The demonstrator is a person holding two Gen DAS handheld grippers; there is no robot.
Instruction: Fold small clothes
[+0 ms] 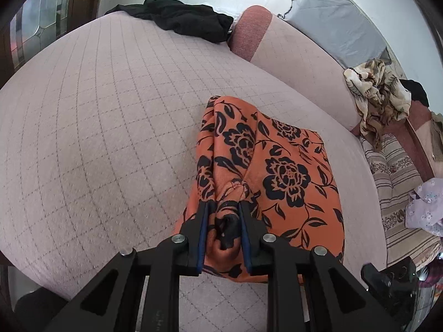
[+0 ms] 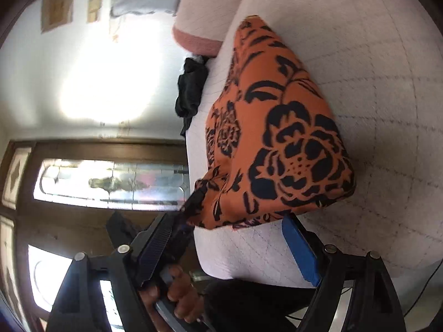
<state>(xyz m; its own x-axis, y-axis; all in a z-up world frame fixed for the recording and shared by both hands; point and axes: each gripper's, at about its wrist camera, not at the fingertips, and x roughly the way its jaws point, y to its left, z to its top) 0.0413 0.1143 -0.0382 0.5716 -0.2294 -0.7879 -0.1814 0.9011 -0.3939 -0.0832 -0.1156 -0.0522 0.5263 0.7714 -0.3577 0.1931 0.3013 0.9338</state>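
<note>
An orange cloth with black flowers (image 1: 265, 163) lies partly folded on the pale quilted bed (image 1: 97, 138). My left gripper (image 1: 224, 207) is shut on a bunched near edge of the cloth, which fills the gap between its blue pads. In the right wrist view the same cloth (image 2: 279, 127) shows with its near corner lifted. My right gripper (image 2: 238, 221) is open, its fingers wide apart just in front of the cloth's near edge, holding nothing. The left gripper and the hand on it (image 2: 177, 298) show at lower left there.
A black garment (image 1: 180, 19) lies at the bed's far edge beside a pink bolster (image 1: 290, 55). A patterned crumpled cloth (image 1: 379, 94) and a striped cushion (image 1: 396, 182) sit to the right. A wooden door with glass panes (image 2: 97, 182) stands beyond the bed.
</note>
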